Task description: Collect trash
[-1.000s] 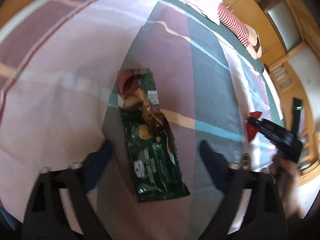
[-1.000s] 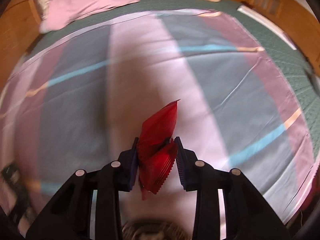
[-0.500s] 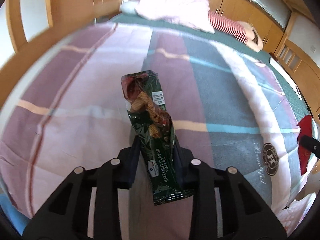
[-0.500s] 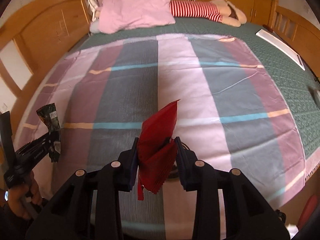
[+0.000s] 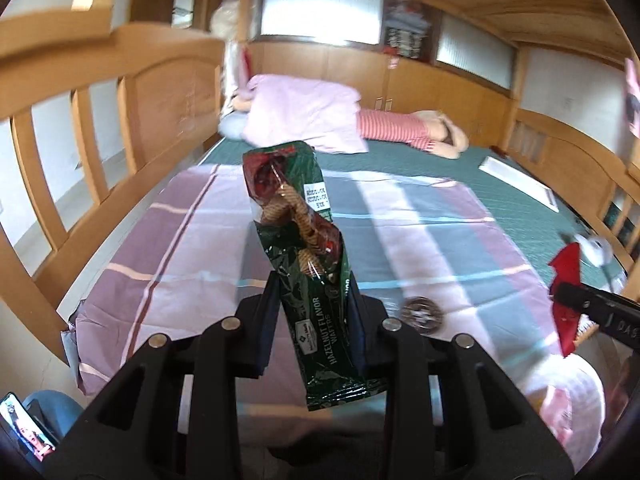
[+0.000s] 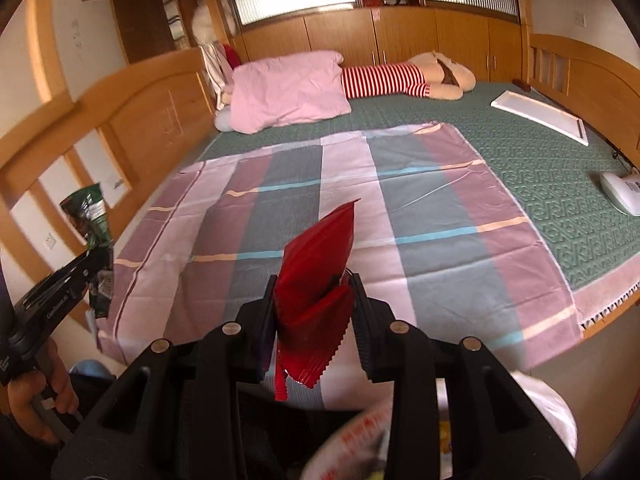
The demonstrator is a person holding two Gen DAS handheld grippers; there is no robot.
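Two wrappers are up off the bed: our left gripper (image 5: 312, 320) pinches the green wrapper (image 5: 304, 256) at frame centre, our right gripper (image 6: 314, 308) pinches the red wrapper (image 6: 316, 276) likewise, held upright, probably for dropping into the white bag (image 6: 536, 412) at lower right.

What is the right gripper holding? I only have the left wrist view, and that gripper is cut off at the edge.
Observer: The right gripper is shut on a folded red wrapper, whose pointed end sticks up past the fingertips.
Operator: Anything underneath it?
Observer: A white plastic bag shows just below its fingers in the right wrist view.
Operator: How does my packet look from that side?
Observer: The green wafer packet sticks out above and below the left gripper, held in the air beside the bed's wooden side rail.
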